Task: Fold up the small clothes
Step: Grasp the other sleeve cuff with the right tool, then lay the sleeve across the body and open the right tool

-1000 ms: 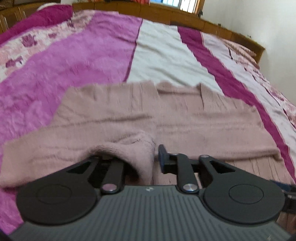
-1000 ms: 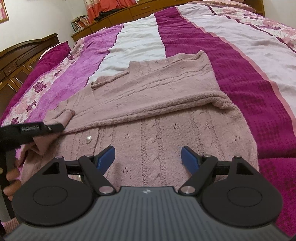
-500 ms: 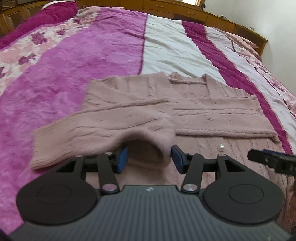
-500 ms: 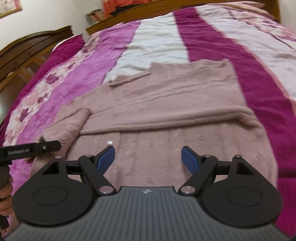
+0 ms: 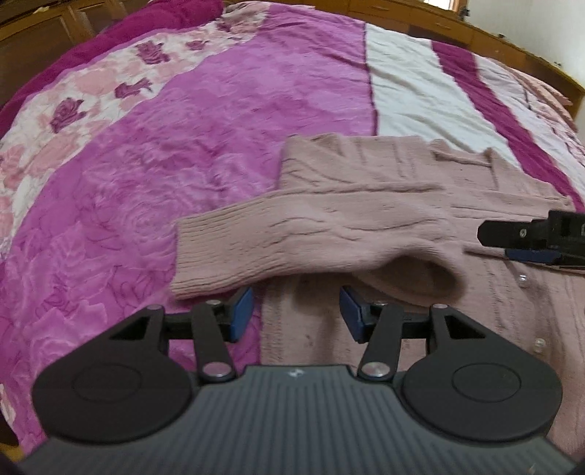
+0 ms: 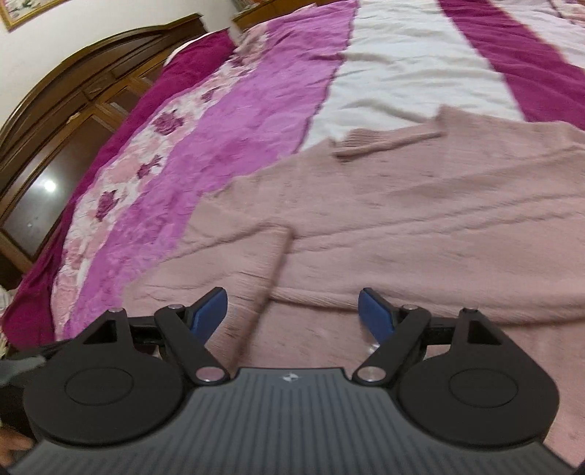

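A dusty-pink knitted cardigan [image 5: 384,190] lies flat on the bed, its small pearl buttons [image 5: 523,279] showing at the right. Its left sleeve [image 5: 292,241] is folded back across the body, with the ribbed cuff [image 5: 193,255] pointing left over the cover. My left gripper [image 5: 296,314] is open and empty, just short of the sleeve's fold. My right gripper [image 6: 292,314] is open and empty above the cardigan's body [image 6: 420,226], and its finger shows at the right edge of the left wrist view [image 5: 530,237].
The bed cover has magenta [image 5: 182,146], white [image 5: 409,98] and rose-patterned [image 5: 73,109] stripes. A dark wooden headboard [image 6: 73,91] stands at the left in the right wrist view. A wooden frame [image 5: 475,29] runs along the bed's far side.
My left gripper has opened and let go of the sleeve, which now lies folded over the cardigan. It has drawn back. My right gripper has moved left over the body, still open.
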A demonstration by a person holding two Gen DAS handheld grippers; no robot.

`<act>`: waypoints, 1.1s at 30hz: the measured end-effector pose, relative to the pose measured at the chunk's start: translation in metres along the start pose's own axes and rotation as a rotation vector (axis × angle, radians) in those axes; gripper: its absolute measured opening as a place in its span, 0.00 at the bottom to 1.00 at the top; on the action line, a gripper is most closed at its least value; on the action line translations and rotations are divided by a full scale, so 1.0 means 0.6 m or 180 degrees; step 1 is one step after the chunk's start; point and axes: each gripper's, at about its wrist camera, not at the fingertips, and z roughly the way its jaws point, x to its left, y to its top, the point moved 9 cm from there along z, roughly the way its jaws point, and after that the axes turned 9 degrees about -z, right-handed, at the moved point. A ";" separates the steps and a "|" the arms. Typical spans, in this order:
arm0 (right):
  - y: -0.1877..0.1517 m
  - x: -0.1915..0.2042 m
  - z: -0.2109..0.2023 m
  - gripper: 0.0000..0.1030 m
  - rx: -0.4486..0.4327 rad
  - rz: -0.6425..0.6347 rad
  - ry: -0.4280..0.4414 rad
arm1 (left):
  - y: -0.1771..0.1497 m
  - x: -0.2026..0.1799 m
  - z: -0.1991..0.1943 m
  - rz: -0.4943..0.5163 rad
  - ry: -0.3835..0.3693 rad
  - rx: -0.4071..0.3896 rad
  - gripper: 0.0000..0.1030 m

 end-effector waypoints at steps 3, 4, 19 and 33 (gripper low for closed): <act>0.008 0.021 0.024 0.80 0.0108 0.0048 0.0140 | -0.001 0.010 0.017 0.0000 0.0113 0.0002 0.52; 0.010 0.027 0.033 0.78 0.0144 0.0063 0.0181 | -0.002 0.012 0.023 -0.0019 0.0137 0.0005 0.52; 0.082 0.039 0.037 0.11 -0.0169 -0.0088 0.0115 | 0.002 0.008 0.048 -0.0038 0.0220 -0.0175 0.53; 0.044 -0.020 0.063 0.35 -0.0027 -0.0133 -0.0269 | 0.007 0.031 0.028 -0.0277 -0.0050 0.0041 0.54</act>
